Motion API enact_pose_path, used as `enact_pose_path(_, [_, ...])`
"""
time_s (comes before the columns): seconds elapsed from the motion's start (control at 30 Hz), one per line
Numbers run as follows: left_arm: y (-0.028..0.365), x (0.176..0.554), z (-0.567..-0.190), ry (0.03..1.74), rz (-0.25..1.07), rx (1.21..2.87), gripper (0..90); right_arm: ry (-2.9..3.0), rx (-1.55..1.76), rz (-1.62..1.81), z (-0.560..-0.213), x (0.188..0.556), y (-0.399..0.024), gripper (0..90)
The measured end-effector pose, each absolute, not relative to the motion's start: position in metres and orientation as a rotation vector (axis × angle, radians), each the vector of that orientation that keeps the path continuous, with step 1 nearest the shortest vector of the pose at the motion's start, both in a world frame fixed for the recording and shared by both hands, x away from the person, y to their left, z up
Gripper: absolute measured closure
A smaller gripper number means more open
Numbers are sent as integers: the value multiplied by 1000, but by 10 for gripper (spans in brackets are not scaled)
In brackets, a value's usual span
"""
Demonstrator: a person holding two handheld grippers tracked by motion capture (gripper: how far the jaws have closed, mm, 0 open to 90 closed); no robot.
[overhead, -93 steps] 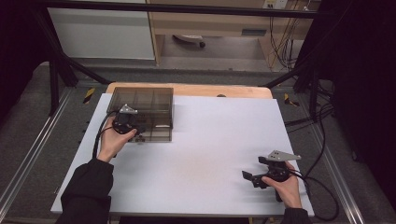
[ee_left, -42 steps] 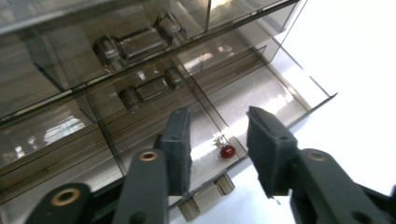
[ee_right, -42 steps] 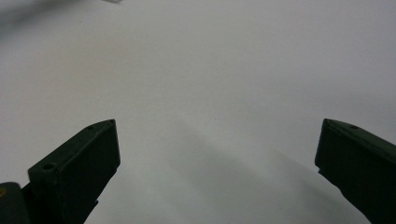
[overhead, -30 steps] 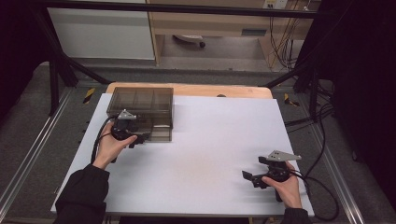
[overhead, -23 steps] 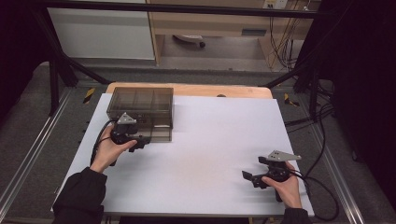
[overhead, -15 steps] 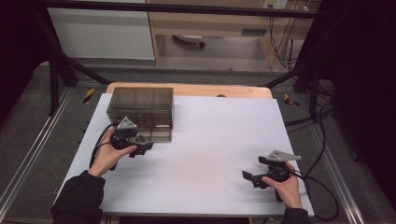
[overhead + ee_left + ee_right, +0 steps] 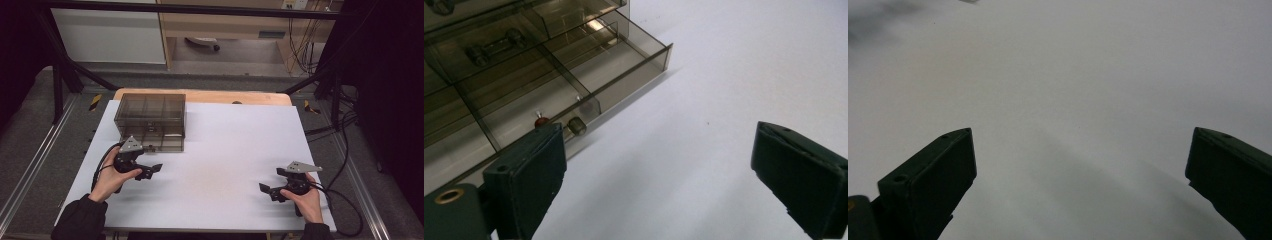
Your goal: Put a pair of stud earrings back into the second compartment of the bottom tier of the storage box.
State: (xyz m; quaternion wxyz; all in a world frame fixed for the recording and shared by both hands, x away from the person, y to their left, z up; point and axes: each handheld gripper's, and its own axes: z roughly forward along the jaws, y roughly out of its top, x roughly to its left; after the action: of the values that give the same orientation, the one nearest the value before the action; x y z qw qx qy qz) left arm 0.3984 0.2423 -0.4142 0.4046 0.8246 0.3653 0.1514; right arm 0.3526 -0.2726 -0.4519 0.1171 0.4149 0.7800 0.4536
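The smoked drawer box [image 7: 150, 121] lies just ahead of the left tool [image 7: 150, 171], whose jaws have just opened wide and empty; the right tool [image 7: 272, 192], wide too, sits well apart.

Black sleeves [image 7: 80, 217] cover both forearms; each black gripper carries a grey triangular plate [image 7: 131, 144] and a black cable [image 7: 345, 220].

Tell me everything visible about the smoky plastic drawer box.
The drawer box is a translucent, smoke-brown plastic cabinet with a flat top, standing upright at the far left of the white table. Thin walls split it into compartments. One low drawer stands pulled out toward the person, with a small knob on its front; beside the knob shows a small red-tipped thing. A dark metal part lies in one compartment. The left gripper sits just in front, jaws open, not touching it.
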Motion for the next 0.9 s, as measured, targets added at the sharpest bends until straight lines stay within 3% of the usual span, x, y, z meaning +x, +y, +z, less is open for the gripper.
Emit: enact_pose_path(0.9, [289,368,-452,954,374,2069,63,2294,1212,1319,-453,352,-272,6])
